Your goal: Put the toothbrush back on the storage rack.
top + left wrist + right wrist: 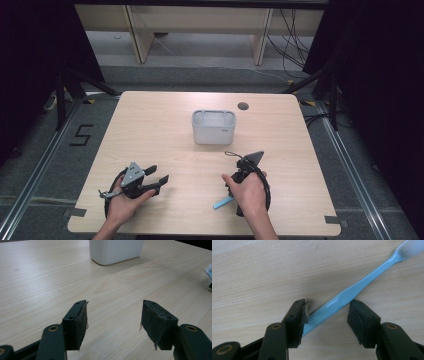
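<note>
My right tongs (pixel 327 312) stood released over the table (pixel 257 277), the light-blue toothbrush (pixel 352 291) lying flat and slanting between their pads, its handle end just beside one pad. My left tongs (pixel 113 322) hung released and empty, well apart from it.

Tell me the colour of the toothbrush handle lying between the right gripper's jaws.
Light blue; the toothbrush handle shows best in the right gripper view.
</note>
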The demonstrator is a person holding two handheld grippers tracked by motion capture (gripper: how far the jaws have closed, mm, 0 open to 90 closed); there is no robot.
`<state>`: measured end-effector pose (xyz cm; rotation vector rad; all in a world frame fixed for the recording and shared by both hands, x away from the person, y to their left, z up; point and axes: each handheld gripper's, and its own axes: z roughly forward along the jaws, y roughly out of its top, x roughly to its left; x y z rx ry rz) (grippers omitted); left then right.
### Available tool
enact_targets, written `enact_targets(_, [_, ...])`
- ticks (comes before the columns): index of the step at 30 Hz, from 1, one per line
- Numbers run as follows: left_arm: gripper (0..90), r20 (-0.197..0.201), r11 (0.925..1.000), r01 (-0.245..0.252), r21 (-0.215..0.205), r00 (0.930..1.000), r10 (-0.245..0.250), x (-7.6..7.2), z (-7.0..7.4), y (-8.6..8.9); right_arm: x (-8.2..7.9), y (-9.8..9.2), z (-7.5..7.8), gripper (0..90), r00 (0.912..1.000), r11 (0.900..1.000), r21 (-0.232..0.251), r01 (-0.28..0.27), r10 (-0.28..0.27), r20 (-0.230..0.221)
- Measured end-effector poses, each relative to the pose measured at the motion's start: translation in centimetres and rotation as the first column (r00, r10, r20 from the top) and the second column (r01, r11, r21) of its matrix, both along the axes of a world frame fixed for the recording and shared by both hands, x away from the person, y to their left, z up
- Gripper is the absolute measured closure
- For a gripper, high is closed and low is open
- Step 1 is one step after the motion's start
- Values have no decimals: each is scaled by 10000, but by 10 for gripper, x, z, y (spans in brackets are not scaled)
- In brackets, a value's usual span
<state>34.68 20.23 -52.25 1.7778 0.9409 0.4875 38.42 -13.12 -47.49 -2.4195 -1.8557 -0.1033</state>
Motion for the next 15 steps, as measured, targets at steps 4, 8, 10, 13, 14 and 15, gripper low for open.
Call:
enact_targets(4, [372,-4,10000,2,-8,10000,-2,0,0,0,-1,2,0,535,9998,9992,-344,-204,204,-7])
enact_targets(8, [372,-17,10000,7,-34,10000,-7,0,0,0,-3,4,2,594,9977,9957,-650,-663,651,-211])
enact_targets(10, [372,-13,10000,14,-34,10000,-14,0,0,0,-6,-1,1,630,9871,9837,-836,-1593,1574,-285])
enact_targets(13, [372,-34,10000,21,-21,10000,-21,0,0,1,-7,-1,1,693,9779,9730,-992,-2083,2053,-398])
enact_targets(14, [372,-35,10000,19,-20,10000,-20,0,0,1,-7,-2,1,710,9760,9711,-998,-2169,2137,-419])
enact_targets(15, [372,-39,10000,25,-17,10000,-25,0,0,1,-7,-3,2,729,9735,9685,-1012,-2276,2242,-443])
